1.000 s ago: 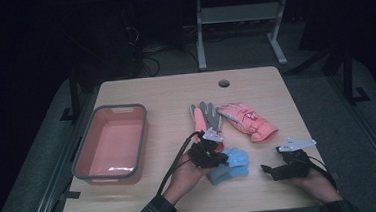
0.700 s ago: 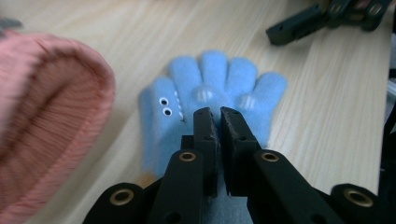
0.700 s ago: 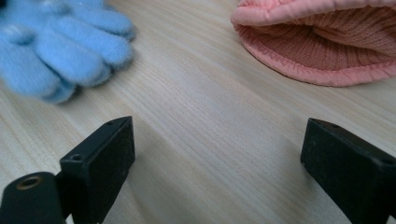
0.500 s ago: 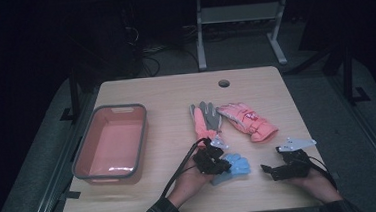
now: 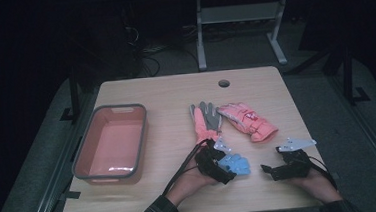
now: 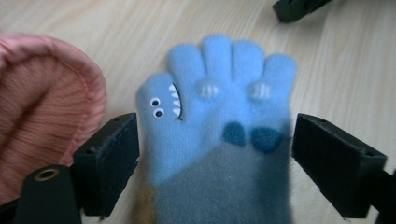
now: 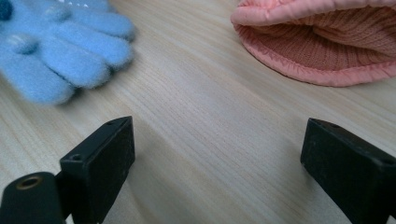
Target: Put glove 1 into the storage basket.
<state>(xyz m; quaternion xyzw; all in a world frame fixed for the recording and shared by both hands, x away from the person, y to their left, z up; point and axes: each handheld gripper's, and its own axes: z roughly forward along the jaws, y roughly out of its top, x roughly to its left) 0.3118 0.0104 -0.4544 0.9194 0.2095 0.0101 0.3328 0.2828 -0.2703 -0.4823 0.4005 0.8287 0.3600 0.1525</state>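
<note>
Wooden table (image 5: 175, 94) in a dark room. Far left: pink tray (image 5: 81, 152). Centre: grey-and-orange glove (image 5: 205, 119), with pink glove (image 5: 247, 121) just to its right. Left gripper (image 5: 229, 173) at near edge; jaws have just been opening, now stand apart with blue glove (image 5: 236, 164) lying between them, pads off the fabric. Right gripper (image 5: 266, 170) well apart from it, its 2 jaws wide, bare wood between.
</note>
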